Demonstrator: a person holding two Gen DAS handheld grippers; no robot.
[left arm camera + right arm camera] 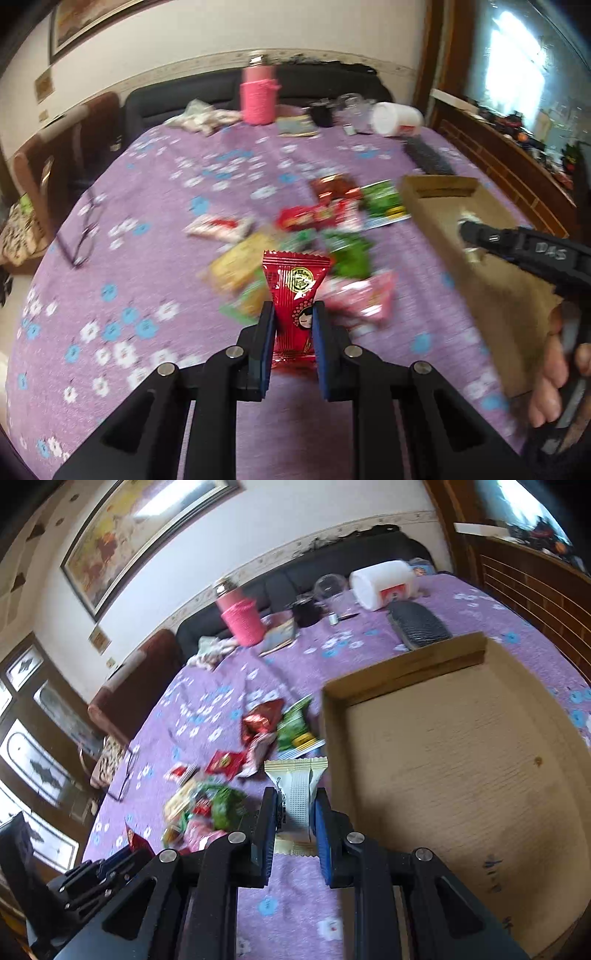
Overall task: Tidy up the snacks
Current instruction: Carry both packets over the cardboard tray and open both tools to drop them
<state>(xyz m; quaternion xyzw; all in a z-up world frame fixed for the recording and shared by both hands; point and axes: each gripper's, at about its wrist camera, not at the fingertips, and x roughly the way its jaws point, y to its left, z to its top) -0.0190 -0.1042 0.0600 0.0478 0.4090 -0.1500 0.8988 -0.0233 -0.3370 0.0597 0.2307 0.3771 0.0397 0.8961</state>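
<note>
Purple tablecloth; tongs pinching red packet.

A red snack packet with a round green-and-gold emblem and a small cartoon face stands upright, crimped top edge uppermost, above the purple flowered tablecloth. A cream-white packet with a dotted panel and serrated ends is likewise upright, just beside the near left corner of a shallow brown cardboard tray, whose bare floor shows only stains. The remaining snacks lie in a loose, blurred heap on the cloth left of the tray: red, green, yellow and pink wrappers, some overlapping, a red-and-white packet at the heap's left edge.
</note>
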